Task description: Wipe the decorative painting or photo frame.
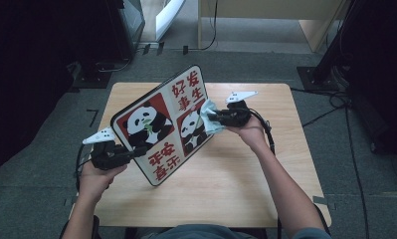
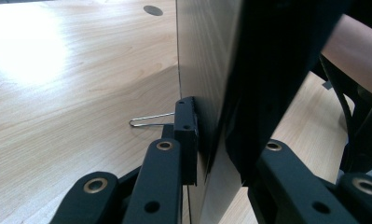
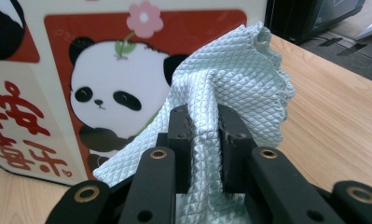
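A flat panda board (image 1: 161, 124) with red panels and Chinese characters stands tilted on edge above the wooden table (image 1: 246, 169). My left gripper (image 1: 136, 151) is shut on its lower left edge; in the left gripper view the board's edge (image 2: 216, 93) runs up between the jaws. My right gripper (image 1: 210, 117) is shut on a pale green cloth (image 1: 209, 117) and presses it against the board's right panda panel. In the right gripper view the quilted cloth (image 3: 230, 84) bunches between the pads, in front of the panda picture (image 3: 104, 88).
A thin wire clip (image 2: 148, 120) lies on the table beyond the left jaw. A cable (image 1: 268, 132) trails from the right gripper over the table. Dark equipment stands (image 1: 96, 74) and floor cables (image 1: 330, 107) surround the table.
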The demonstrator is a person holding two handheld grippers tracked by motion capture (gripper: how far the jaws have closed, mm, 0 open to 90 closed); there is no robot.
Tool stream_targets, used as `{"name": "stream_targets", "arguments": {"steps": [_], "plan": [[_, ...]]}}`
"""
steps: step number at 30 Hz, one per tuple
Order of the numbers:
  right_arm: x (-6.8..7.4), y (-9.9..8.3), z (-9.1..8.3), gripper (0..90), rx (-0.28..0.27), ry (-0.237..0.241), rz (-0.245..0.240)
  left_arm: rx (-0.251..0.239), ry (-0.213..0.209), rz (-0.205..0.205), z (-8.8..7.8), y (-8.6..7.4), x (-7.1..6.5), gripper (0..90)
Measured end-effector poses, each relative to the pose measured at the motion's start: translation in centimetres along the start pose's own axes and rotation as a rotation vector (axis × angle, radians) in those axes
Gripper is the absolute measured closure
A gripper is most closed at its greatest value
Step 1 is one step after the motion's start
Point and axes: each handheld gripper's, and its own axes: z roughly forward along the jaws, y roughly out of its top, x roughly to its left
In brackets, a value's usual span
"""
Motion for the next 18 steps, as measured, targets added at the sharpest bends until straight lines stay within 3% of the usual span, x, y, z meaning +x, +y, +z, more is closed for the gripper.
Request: {"name": "stream_targets", "arguments": {"steps": [5, 18], "plan": [[-0.1, -1.0, 0.4, 78.1, 0.036, 0.001, 0.024, 0.002, -0.003, 0.002, 0.0, 0.0, 0.1, 78.8], [-0.5, -3.8, 1.4, 78.1, 0.069, -0.007, 0.054, 0.003, -0.007, 0.005, 0.0, 0.0, 0.0, 78.4]]}}
